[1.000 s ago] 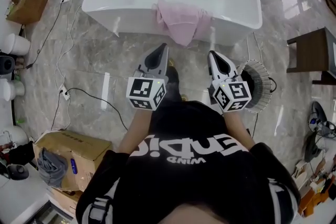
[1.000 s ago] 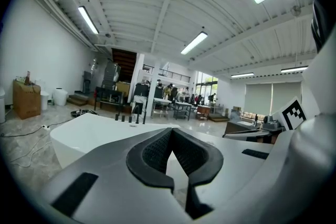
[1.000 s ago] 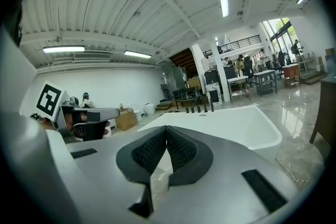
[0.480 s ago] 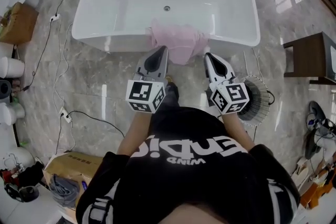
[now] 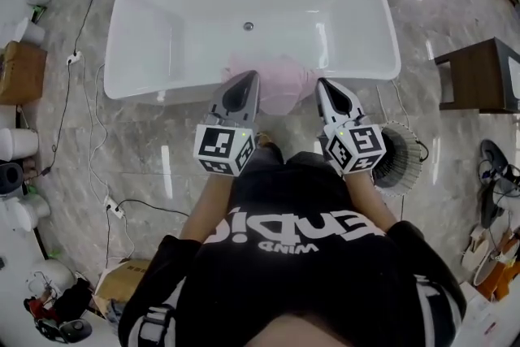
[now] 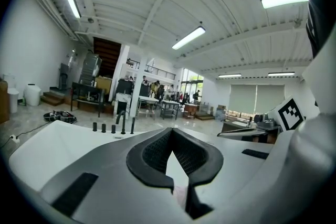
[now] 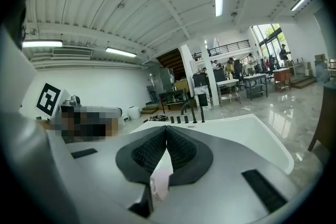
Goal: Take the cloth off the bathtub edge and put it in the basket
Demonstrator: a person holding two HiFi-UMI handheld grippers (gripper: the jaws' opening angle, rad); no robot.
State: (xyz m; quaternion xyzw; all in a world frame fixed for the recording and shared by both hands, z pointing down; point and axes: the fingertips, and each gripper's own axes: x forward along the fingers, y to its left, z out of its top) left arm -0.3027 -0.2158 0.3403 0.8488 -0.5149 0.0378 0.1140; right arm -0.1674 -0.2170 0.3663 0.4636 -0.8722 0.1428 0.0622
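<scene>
Glossy grey marble floor [image 5: 146, 134] surrounds a smooth white rectangular bathtub [image 5: 146, 28]. A soft pink cloth [image 5: 280, 85] drapes over its near rim, just beyond both grippers. The left gripper [image 5: 247, 77] and right gripper [image 5: 322, 84] have their ribbed black jaws pressed together, holding nothing. A round wire basket [image 5: 404, 166] stands on the floor at right.

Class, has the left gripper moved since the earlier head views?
Yes. The left gripper has advanced to the bathtub; its tip now overlaps the cloth.
</scene>
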